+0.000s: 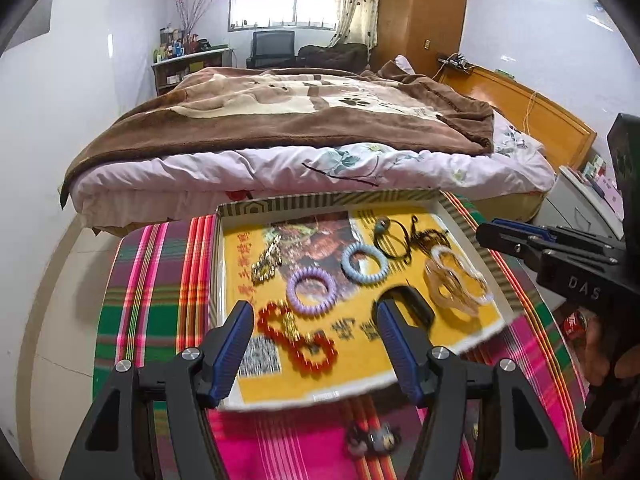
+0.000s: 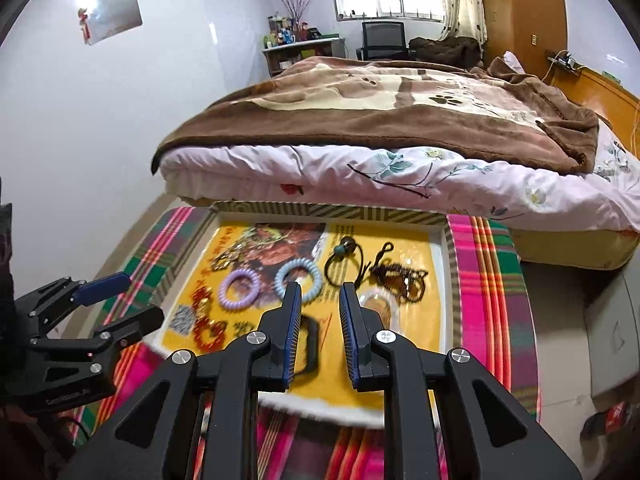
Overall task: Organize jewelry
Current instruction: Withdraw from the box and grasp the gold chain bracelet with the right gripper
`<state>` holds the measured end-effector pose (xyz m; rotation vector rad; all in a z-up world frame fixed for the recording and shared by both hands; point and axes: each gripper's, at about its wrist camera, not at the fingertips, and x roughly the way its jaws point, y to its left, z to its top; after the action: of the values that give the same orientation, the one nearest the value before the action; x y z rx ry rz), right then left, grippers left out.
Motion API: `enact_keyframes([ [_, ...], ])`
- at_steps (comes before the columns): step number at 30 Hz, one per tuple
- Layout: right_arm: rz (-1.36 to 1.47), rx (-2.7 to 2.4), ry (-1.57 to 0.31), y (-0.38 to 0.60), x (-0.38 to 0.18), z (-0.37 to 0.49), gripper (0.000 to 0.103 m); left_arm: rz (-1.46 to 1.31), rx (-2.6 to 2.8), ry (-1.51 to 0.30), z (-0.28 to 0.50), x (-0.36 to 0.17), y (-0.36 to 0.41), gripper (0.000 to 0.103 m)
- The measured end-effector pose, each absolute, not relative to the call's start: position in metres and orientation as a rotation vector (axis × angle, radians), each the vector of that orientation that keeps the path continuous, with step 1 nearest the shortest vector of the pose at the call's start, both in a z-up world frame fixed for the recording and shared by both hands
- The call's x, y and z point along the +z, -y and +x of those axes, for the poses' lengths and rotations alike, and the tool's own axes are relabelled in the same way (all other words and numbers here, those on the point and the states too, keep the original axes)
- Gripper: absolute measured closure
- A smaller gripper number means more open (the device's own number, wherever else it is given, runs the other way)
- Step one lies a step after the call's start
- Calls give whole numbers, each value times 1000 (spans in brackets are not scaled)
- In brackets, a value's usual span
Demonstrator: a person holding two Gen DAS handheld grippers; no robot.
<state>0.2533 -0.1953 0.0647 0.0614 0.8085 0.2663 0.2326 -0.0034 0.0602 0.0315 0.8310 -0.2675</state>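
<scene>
The left gripper (image 1: 316, 312) is hovering with its fingers spread wide over the near part of a shallow tray (image 1: 320, 201), holding nothing. The right gripper (image 2: 320, 294) is hanging above the same tray with a narrower gap between its fingers, also gripping nothing.

The tray is sitting on a bright plaid cloth (image 1: 156, 292), just in front of a bed (image 1: 304, 120). Inside it the jewelry is lying apart:
- a red bead bracelet (image 1: 298, 338) at the near left
- a purple coil band (image 1: 312, 290)
- a light blue coil band (image 1: 365, 262)
- a black band (image 1: 412, 304)
- a clear bangle (image 1: 456, 280) on the right
- a dark cord with beads (image 1: 394, 236) at the far side
</scene>
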Motion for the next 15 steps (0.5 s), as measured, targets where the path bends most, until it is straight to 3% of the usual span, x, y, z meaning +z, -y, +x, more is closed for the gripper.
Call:
enact_keyframes([
  [15, 80, 253, -786, 211, 44, 168, 77, 38, -254, -792, 143, 56, 1, 33],
])
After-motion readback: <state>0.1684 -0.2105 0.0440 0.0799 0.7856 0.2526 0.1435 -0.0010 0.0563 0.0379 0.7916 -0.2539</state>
